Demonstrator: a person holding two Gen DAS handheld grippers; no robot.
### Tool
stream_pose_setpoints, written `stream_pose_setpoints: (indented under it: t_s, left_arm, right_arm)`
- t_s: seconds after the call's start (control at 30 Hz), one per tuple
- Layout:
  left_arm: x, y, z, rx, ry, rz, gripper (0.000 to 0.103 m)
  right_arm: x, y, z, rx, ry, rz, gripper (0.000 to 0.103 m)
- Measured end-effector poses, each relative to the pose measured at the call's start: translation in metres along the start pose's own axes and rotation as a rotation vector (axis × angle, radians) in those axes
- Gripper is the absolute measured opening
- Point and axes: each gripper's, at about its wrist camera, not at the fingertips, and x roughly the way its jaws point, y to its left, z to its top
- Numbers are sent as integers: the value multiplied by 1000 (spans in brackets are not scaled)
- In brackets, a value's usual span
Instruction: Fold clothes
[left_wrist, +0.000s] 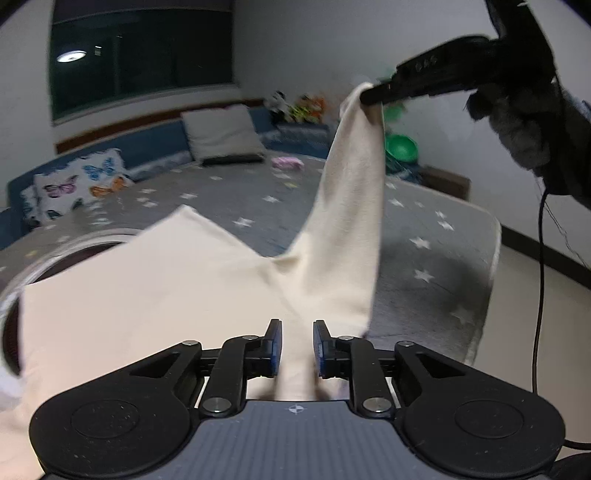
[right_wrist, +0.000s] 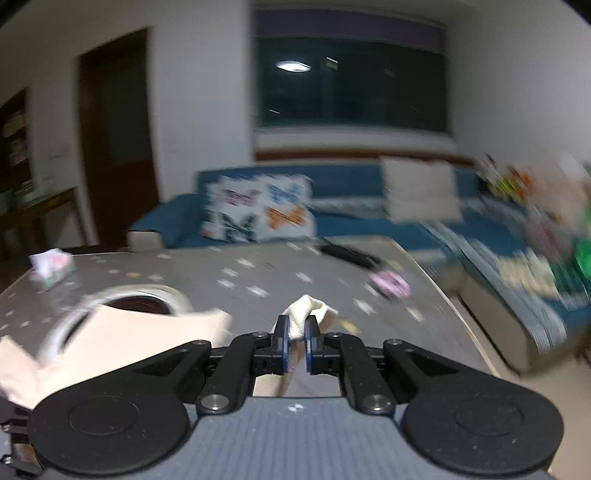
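A cream garment lies spread on the grey star-patterned table cover. One long part of it rises steeply to the upper right, where my right gripper is shut on its tip, held by a gloved hand. In the right wrist view that pinched tip sticks out between the close-set jaws of the right gripper. My left gripper sits low at the garment's near edge. A strip of the cloth runs between its jaws, which stand apart and look loose on it.
A round clear-rimmed dish stands on the table, partly under the garment. A pink item, a black remote and a tissue pack lie farther back. A blue sofa with cushions is behind, and the table's edge drops off at the right.
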Motion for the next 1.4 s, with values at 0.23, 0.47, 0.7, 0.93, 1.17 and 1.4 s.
stream_pose_setpoints:
  t_s: [0.23,0.47,0.7,0.93,1.17,1.4]
  left_arm:
    - [-46,44,-25,-134,-36,140,31]
    - [-63,71,-51,-243,-18,214,36]
    - [-72,79,-57,-277,-18,244,38]
    - [-79,85,-51,-284,-40,268,38]
    - [-60,103,-43,-306,6,293,36]
    - [-40,113,-39,-303,56,285,32]
  right_arm:
    - [5,107,20,-205,-15,233,7]
    - [43,196,-14,-311,112,425,9]
    - [43,206,-45,-334,227,520,19]
    - [61,136,-79,-257,376,368,19]
    - [67,103,-85,-224,383,336,19]
    - [95,102,-69,-334,330,371,19]
